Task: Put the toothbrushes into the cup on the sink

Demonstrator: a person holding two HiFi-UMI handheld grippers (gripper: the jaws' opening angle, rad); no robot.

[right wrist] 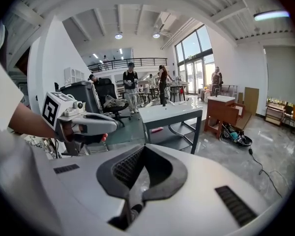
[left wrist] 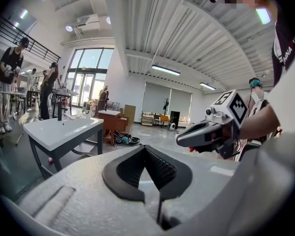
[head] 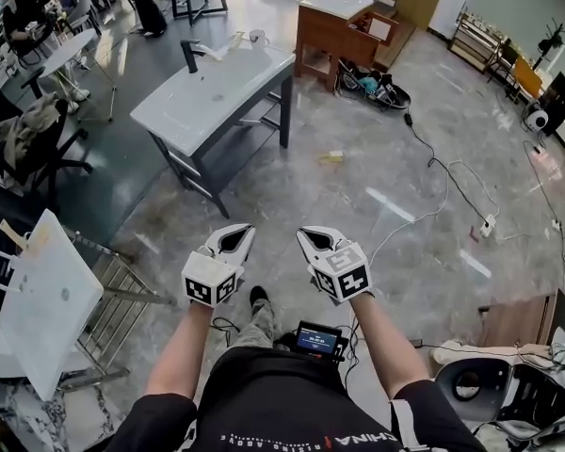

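Right now you hold both tongs low in the middle of the head view, side by side and apart, their tips pointing up the frame toward the sink (head: 217,102). Your left tongs (head: 234,240) are clenched: in the left gripper view their dark ribbed pads (left wrist: 160,173) meet along a closed seam with nothing between them. Your right tongs (head: 318,241) are clenched too, and the right gripper view shows their pads (right wrist: 130,167) pressed together on nothing. Each gripper view catches the other tongs off to one side, level with its own.

Across the floor (head: 358,196), the white sink stands on a dark-legged frame in the upper left of the head view, well apart from both tongs. A black tap (head: 190,56) rises at its far left edge. The cup (head: 257,37) sits at the sink's far corner, near the top of the frame. Pale items lie beside the cup, but they are too small to tell whether they are the toothbrushes.

Further up the frame stands a wooden cabinet (head: 325,36) with its own basin, and a cable (head: 433,168) trails over the floor at the right.
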